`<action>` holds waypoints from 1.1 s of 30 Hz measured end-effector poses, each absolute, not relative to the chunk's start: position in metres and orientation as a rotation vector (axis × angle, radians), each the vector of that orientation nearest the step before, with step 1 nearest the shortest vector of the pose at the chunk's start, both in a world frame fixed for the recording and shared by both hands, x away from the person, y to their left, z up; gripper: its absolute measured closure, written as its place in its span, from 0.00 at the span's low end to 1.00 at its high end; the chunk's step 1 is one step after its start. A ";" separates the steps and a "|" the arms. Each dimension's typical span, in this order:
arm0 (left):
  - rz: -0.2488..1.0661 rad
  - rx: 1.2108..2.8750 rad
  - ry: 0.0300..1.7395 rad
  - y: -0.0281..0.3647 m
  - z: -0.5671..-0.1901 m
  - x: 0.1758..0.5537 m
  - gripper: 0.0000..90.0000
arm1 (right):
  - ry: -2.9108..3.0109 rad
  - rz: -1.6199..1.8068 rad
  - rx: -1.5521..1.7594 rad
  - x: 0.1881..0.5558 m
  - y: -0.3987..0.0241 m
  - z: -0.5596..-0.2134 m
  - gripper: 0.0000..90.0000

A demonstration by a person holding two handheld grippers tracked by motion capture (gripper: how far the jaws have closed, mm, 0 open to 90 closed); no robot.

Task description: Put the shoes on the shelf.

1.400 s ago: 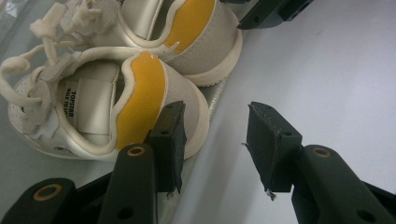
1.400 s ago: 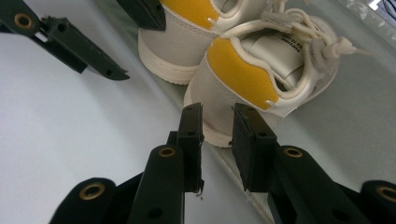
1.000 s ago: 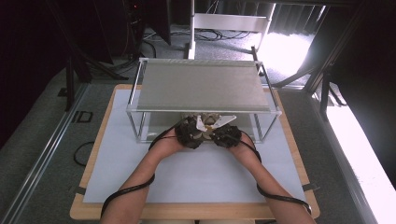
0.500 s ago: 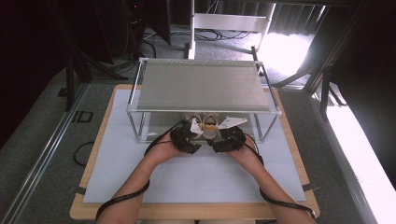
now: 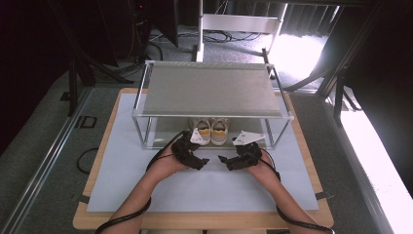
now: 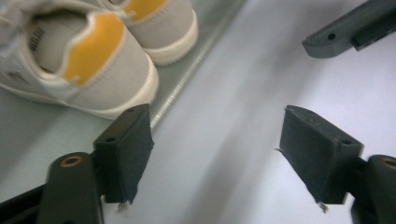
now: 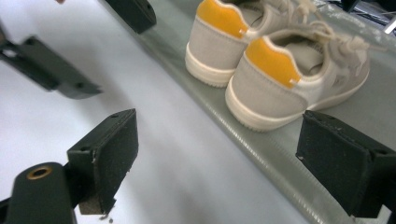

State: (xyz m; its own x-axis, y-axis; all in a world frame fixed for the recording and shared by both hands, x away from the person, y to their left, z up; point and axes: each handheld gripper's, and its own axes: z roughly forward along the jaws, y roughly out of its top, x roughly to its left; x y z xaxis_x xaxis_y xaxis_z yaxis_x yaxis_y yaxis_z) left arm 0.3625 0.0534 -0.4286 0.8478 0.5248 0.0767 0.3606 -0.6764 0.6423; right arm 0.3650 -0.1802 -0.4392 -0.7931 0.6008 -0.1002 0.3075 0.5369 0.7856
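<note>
A pair of pale grey sneakers point(image 5: 210, 129) with orange heel tabs stands side by side on the lower shelf of a metal rack point(image 5: 209, 90), heels toward me. My left gripper point(image 5: 199, 163) is over the white mat just in front of the rack. Its jaws have just been opening and hold nothing. In the left gripper view the gripper point(image 6: 219, 156) hovers over bare mat, with the sneakers point(image 6: 93, 60) at the upper left. My right gripper point(image 5: 227, 163) sits beside it, its jaws also just opened wide. The right gripper point(image 7: 224, 165) spans the shelf edge, the sneakers point(image 7: 275, 70) lying beyond it.
The rack's thin front posts point(image 5: 139, 131) and lower shelf lip point(image 7: 261, 149) stand right ahead of both grippers. A white mat point(image 5: 126, 180) covers the wooden table point(image 5: 80, 222). The other gripper's jaws point(image 7: 51, 70) lie close at the left in the right gripper view.
Both hands have drawn back from under the shelf toward me and moved apart. The jaws have opened, leaving the sneakers standing on the lower shelf.
</note>
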 end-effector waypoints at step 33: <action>0.636 2.247 0.765 0.112 -0.464 0.306 0.08 | 2.266 1.103 0.939 0.320 -0.264 -0.468 0.13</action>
